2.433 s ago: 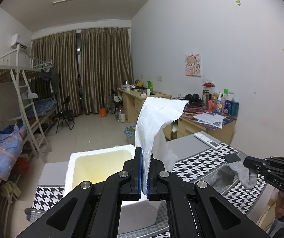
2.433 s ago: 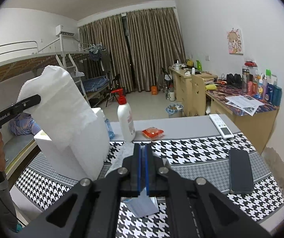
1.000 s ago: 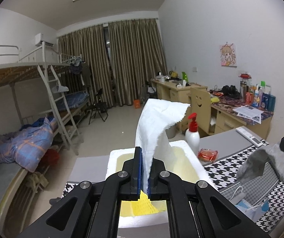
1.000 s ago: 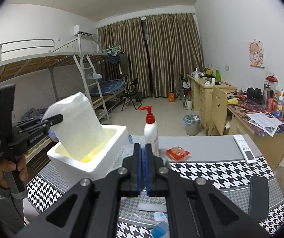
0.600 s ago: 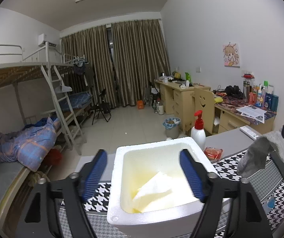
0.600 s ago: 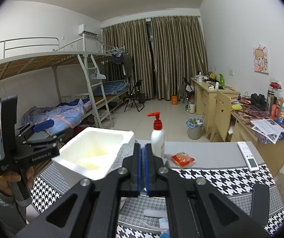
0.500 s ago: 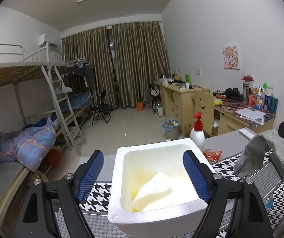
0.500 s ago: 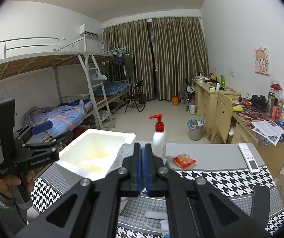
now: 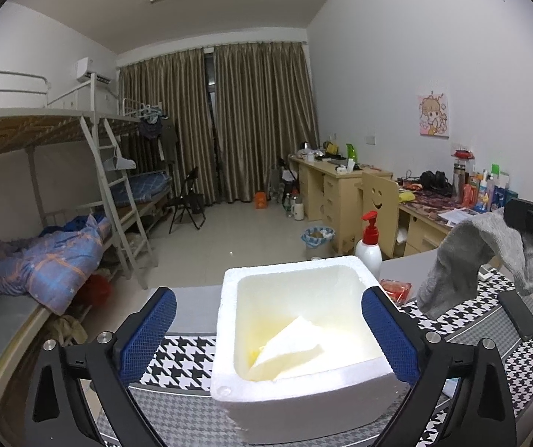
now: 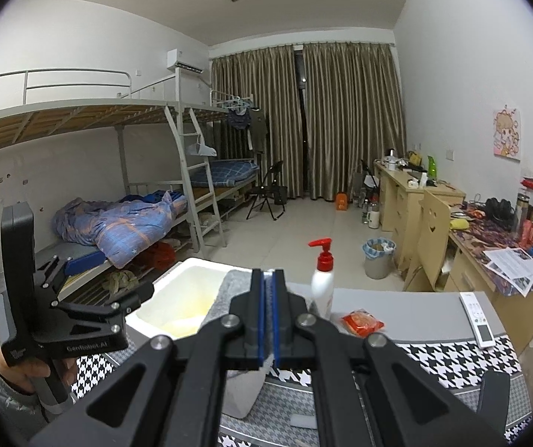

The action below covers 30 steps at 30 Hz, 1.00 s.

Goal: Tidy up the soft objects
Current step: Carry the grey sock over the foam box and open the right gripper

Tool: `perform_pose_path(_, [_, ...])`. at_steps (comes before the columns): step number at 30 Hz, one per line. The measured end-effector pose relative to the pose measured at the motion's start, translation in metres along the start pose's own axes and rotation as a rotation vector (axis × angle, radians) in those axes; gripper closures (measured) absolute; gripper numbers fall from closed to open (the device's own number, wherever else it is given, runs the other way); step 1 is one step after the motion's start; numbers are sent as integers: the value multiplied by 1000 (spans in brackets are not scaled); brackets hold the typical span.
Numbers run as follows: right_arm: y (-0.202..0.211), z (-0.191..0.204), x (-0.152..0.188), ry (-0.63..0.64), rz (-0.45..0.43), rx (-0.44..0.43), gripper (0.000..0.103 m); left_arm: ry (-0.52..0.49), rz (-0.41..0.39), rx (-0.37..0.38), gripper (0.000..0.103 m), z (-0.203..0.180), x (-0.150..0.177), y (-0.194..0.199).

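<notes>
A white foam box (image 9: 303,402) stands on the houndstooth table cover. In it lies a folded white paper towel (image 9: 289,350), touched by nothing. My left gripper (image 9: 266,294) has its jaws opening, spread wide to either side of the box with no pad on the towel. From the right wrist view it hovers at the box's left rim (image 10: 147,320), held by a hand. My right gripper (image 10: 267,273) is shut on a grey sock (image 9: 467,257), which hangs in the air to the right of the box. Only a strip of the sock (image 10: 225,294) shows beside the right gripper's fingers.
A white pump bottle with a red top (image 9: 369,249) and a red packet (image 9: 397,287) sit just behind the box. A black phone (image 9: 518,314) and a white remote (image 10: 477,320) lie further right. Bunk beds stand at the left, desks at the right.
My left gripper has opened and let go of the white paper towel, which dropped into the foam box. My right gripper with the sock has moved up and nearer the box.
</notes>
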State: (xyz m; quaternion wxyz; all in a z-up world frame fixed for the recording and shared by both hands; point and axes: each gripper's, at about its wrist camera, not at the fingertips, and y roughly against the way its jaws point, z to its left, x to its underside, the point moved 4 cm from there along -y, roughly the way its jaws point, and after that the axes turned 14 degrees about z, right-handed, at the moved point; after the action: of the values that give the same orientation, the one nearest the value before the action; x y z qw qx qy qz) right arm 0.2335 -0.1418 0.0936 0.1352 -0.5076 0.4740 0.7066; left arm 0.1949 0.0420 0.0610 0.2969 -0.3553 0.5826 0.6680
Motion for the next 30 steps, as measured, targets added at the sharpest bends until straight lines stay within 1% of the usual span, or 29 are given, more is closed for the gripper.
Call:
perform_pose_path(11, [-2,19,-11,35,-14,-19,98,18,0,6,3,7,10,5])
perform_pose_path(24, [-18,34,-19,39,4,-28,98,45,-8,-1,1,23,18,10])
perform_pose_path(26, [-22,37,-19,42,10,-31,98,47,-7,-13,1,26,20,10])
perform_pose_path(30, [-29,44,-22,51,18,-38,98,73,-8,-13,1,33,24,11])
